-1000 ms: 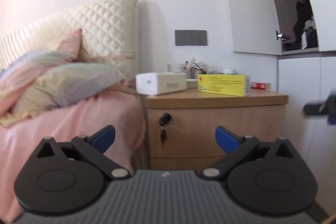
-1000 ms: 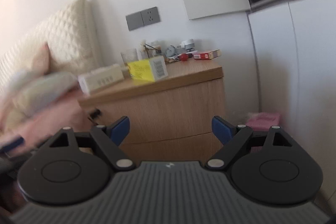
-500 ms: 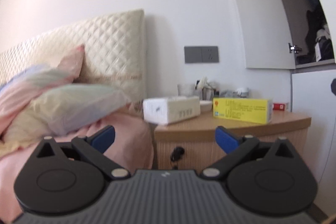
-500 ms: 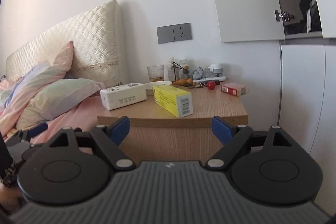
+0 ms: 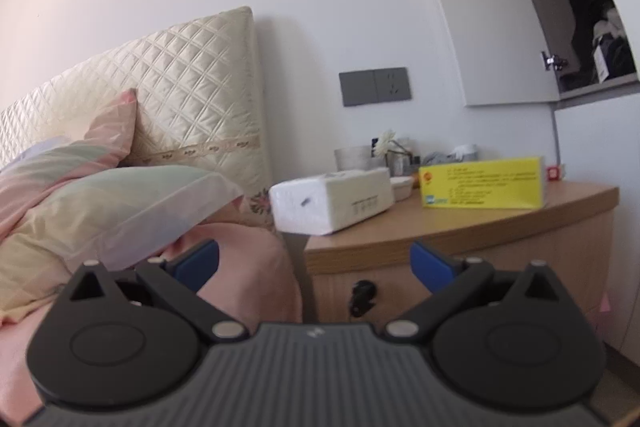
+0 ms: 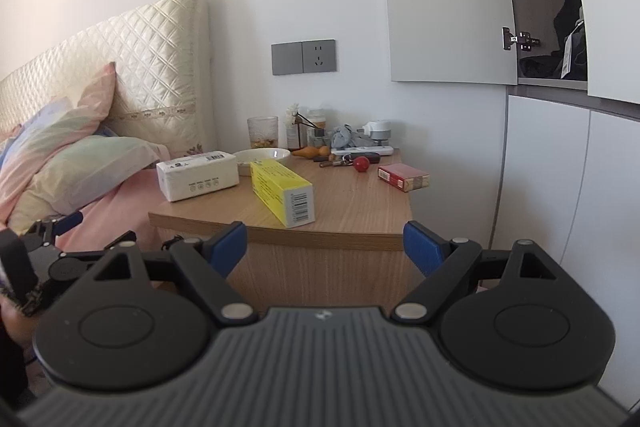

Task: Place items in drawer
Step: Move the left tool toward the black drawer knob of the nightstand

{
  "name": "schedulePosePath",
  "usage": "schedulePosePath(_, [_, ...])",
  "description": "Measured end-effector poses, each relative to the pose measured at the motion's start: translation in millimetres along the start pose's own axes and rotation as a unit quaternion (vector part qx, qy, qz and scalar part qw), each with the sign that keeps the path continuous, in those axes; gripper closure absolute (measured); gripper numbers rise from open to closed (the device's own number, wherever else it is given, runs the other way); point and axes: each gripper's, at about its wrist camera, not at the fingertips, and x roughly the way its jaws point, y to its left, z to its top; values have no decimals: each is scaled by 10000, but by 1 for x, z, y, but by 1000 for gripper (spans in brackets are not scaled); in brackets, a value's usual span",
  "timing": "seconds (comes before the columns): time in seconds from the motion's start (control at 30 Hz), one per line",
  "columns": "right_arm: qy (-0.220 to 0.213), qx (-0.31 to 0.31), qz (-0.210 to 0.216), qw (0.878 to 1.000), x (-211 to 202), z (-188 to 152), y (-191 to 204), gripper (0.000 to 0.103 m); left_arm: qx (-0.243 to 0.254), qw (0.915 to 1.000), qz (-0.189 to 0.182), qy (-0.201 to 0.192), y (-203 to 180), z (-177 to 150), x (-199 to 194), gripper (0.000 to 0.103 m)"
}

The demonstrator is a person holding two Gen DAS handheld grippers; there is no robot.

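Matt wood-grain nightstand, glossy yellow cardboard box, quilted satin-sheen headboard, soft cloth pillow.

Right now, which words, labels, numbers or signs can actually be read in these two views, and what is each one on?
No text here can be read well enough to quote.
Yellow box: printed lines, a logo and a barcode, all too small or blurred.
White tissue pack: a barcode and a row of small icons, unreadable.
Red box: no legible print.
Grey wall socket: no lettering visible.
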Motion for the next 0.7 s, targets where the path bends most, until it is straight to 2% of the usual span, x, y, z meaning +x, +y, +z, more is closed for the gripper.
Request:
schedulePosePath(0.2, [112, -48, 71, 9999, -25, 12, -9, 16, -1, 9995, 25, 316, 15, -13, 26, 0])
schedulePosePath(0.33, [-1, 38, 138, 9999, -29, 5, -12, 16, -117, 9991, 1, 396, 24, -15, 32, 0])
schedulePosePath(0.43, [36, 36, 157, 9999, -11, -10, -7, 16, -136, 9993, -49, 339, 20, -15, 28, 0])
schedulePosePath(0.57, [-83, 185, 319, 9993, 23, -33, 1, 16, -152, 9988, -108, 459, 18, -18, 26, 0])
schedulePosePath(0.7, [-347, 444, 403, 9976, 59, -54, 6, 16, -480, 9972, -209, 532, 26, -18, 22, 0])
